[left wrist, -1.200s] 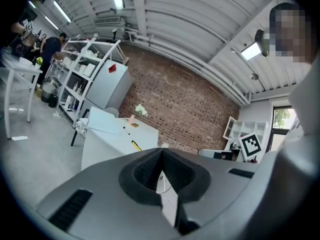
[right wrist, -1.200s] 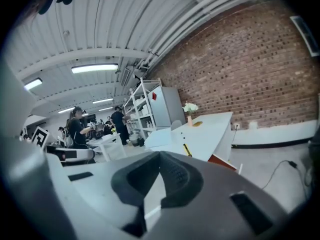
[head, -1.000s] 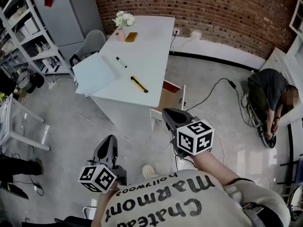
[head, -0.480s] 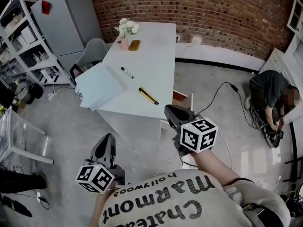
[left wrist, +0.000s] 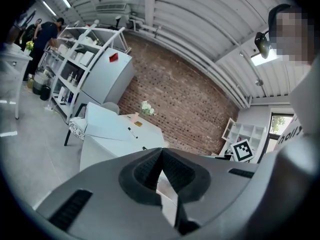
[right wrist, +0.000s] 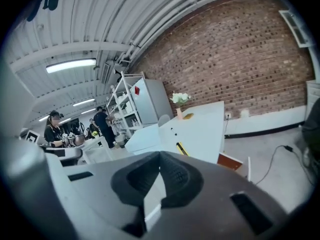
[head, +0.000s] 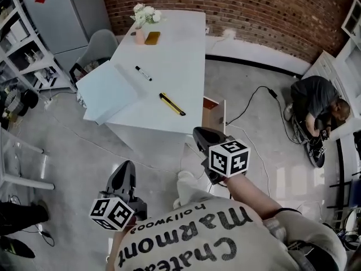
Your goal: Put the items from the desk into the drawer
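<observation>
On the white desk (head: 175,49) lie a yellow-and-black utility knife (head: 172,104), a black marker (head: 143,73) and a flat orange item (head: 152,38) next to a pink vase of white flowers (head: 142,17). A large white sheet (head: 107,92) overhangs the desk's left corner. A wooden drawer (head: 213,113) stands open at the desk's near right side. My left gripper (head: 127,167) and right gripper (head: 198,133) hover over the floor short of the desk, both shut and empty. The knife (right wrist: 182,148) and the drawer (right wrist: 231,161) also show in the right gripper view, and the marker (left wrist: 131,132) in the left gripper view.
A grey chair (head: 100,45) stands left of the desk, with white shelving (head: 22,44) and a grey cabinet (head: 62,7) beyond. A person (head: 318,103) crouches on the floor at right. A black cable (head: 254,103) trails from the wall toward the drawer.
The desk and drawer have drawn nearer and shifted slightly left in the head view. Both grippers stay shut in about the same pose.
</observation>
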`<state>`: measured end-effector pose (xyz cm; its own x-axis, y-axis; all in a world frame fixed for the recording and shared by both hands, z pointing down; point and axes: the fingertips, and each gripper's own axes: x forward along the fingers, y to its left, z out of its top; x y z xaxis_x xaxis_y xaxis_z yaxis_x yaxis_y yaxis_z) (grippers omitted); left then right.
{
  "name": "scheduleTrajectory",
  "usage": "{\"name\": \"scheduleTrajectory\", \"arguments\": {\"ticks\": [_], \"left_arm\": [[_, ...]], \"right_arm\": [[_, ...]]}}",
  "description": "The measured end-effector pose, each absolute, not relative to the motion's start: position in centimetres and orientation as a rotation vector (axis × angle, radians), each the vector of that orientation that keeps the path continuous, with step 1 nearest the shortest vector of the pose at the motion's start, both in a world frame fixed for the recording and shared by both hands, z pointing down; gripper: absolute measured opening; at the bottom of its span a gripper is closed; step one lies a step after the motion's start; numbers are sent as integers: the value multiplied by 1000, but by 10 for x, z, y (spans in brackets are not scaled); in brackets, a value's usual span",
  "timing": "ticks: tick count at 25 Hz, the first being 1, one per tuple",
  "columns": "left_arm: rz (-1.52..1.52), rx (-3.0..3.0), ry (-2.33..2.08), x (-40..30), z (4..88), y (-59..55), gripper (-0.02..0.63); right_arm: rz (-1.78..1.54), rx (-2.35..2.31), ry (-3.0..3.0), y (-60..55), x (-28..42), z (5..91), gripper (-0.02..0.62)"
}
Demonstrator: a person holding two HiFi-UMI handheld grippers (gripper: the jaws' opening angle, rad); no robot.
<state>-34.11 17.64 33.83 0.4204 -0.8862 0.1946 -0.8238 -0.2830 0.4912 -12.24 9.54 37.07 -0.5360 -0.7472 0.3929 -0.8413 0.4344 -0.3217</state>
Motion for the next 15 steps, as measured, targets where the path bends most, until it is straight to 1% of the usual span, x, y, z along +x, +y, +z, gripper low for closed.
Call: {"name": "scheduleTrajectory", "arguments": {"ticks": [2, 7, 10, 15], "left_arm": [[-154, 2134, -1450, -345, 344, 171, 2], [-160, 2099, -1495, -358, 347, 147, 2], [-170, 2088, -1520, -365, 347, 130, 2], [-187, 2049, -1576, -376, 342, 95, 2]], "right_arm": [[725, 1401, -2469, 86, -122, 379, 4], [665, 1364, -2457, 49, -131, 389, 91], [665, 1328, -2456, 23, -137, 393, 128], [678, 1268, -2461, -25, -149, 396, 147]]}}
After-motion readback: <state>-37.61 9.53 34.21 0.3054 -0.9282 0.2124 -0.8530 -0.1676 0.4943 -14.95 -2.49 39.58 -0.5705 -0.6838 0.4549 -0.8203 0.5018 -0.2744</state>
